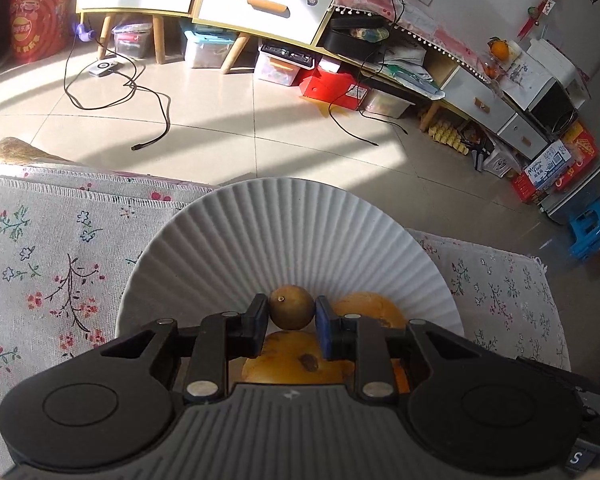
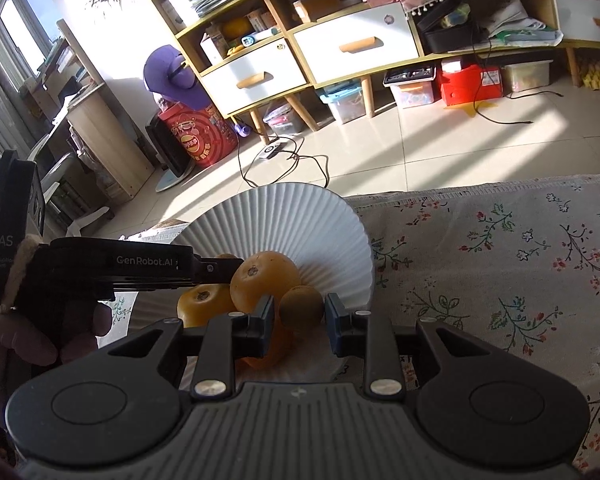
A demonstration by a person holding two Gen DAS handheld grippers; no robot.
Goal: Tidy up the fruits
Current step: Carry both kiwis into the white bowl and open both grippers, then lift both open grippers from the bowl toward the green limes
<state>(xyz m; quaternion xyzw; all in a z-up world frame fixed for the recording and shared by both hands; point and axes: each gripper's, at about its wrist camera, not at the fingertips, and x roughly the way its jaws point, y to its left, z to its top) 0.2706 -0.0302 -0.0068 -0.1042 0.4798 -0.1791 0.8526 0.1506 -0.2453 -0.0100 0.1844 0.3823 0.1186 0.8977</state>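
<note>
The left gripper (image 1: 291,317) clamps a small brown round fruit (image 1: 291,307) between its pads, just above the oranges (image 1: 296,360) lying in the ribbed white plate (image 1: 292,236). The right gripper (image 2: 299,317) has a similar small brown fruit (image 2: 301,306) between its fingers with a gap on the right side; grip uncertain. The plate sits on a floral tablecloth (image 2: 500,260); beyond lie a tiled floor (image 1: 260,128) and white-drawered cabinet (image 1: 260,4).

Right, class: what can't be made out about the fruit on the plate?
Left wrist view: round orange fruits mostly hidden under left hand-held gripper; count unclear.
Right wrist view: near rim of white ribbed plate hidden by right hand-held gripper; small brown round fruit clamped or not, unclear.
</note>
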